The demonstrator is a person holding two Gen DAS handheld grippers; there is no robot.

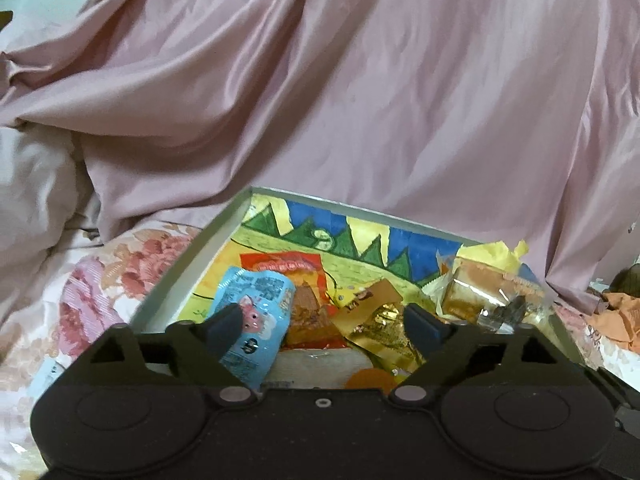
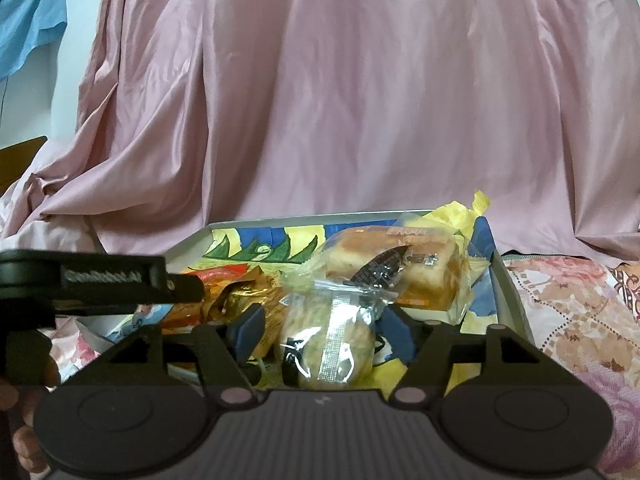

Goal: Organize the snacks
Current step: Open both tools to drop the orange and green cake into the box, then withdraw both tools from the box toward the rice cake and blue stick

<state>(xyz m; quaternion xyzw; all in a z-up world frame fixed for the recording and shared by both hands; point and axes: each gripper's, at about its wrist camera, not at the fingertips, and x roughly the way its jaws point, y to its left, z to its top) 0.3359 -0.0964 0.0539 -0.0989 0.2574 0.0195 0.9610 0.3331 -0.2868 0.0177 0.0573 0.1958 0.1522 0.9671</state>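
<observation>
A shallow box (image 1: 192,264) with a pale rim and a bright drawn lining holds several snacks. In the left wrist view my left gripper (image 1: 323,318) stands open over a blue packet (image 1: 260,300), a brown-orange packet (image 1: 308,312) and a gold packet (image 1: 380,336); its pads press on none. In the right wrist view my right gripper (image 2: 321,322) is open around a round pastry in clear wrap (image 2: 328,344), with a small gap at each pad. Behind it lies a square cake in clear wrap (image 2: 400,268), also seen as the cake (image 1: 480,292) at the box's right.
Pink satin cloth (image 1: 360,80) hangs behind the box (image 2: 508,280). A floral bedcover (image 2: 568,312) lies around it. Crumpled yellow paper (image 1: 500,252) sits at the far right corner. The left tool's black body (image 2: 100,276) crosses the right wrist view; a hand (image 2: 24,420) shows below.
</observation>
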